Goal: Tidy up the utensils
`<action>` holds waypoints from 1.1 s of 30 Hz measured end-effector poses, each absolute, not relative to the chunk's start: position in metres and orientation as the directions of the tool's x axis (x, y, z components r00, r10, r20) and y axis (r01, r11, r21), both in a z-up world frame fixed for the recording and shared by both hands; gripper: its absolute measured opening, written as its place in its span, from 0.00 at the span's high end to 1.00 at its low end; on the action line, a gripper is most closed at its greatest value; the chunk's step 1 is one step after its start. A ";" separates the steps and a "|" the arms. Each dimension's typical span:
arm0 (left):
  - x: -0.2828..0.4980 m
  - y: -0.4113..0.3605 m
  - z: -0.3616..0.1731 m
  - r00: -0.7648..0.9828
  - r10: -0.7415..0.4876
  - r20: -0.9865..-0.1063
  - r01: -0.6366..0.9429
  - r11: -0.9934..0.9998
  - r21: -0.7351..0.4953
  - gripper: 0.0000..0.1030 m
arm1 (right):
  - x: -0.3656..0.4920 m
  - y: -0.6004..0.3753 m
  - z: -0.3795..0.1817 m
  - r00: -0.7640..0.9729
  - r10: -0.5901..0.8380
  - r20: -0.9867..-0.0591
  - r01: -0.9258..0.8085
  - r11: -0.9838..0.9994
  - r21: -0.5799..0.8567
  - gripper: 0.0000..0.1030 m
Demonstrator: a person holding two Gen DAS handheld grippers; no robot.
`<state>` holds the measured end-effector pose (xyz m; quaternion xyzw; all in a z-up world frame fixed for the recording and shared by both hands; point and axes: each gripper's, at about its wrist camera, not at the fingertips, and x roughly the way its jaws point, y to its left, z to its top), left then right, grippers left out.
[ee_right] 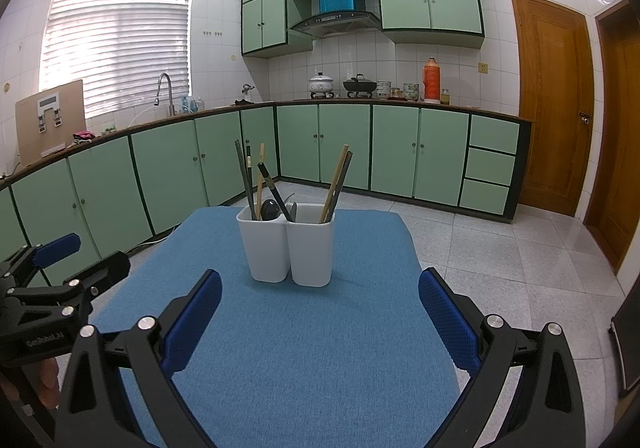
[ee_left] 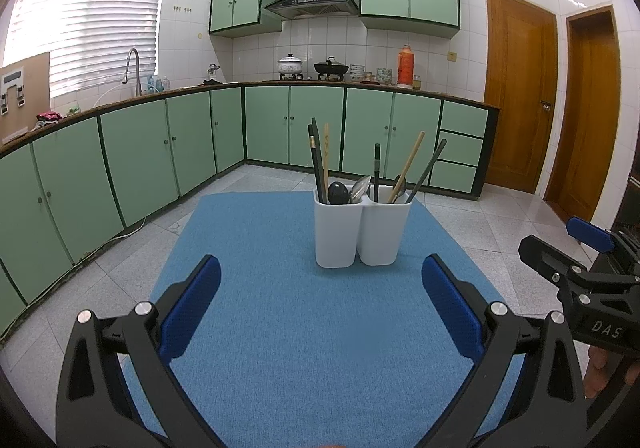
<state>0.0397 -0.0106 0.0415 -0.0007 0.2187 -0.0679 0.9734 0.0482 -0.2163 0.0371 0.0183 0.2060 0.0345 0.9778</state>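
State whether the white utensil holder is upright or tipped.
Upright: the white utensil holder stands on its base on the blue mat, utensils pointing up.

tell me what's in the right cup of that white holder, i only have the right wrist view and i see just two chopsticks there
Observer: The left wrist view also shows a metal spoon in the right compartment of the white utensil holder.
Operator: is the left gripper holding anything
Observer: No. The left gripper is open with nothing between its fingers, over the blue mat.
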 end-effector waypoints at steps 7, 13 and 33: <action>0.039 -0.010 0.042 0.895 -0.132 -0.426 0.132 0.991 -0.030 0.05 | 0.048 -0.216 0.037 0.913 0.075 -0.402 -0.060 0.997 0.050 0.06; 0.039 -0.010 0.042 0.896 -0.129 -0.424 0.131 0.991 -0.024 0.05 | 0.049 -0.216 0.036 0.912 0.074 -0.404 -0.059 0.997 0.051 0.06; 0.038 -0.012 0.041 0.899 -0.129 -0.419 0.126 0.991 -0.036 0.05 | 0.050 -0.216 0.033 0.909 0.069 -0.410 -0.053 0.997 0.052 0.06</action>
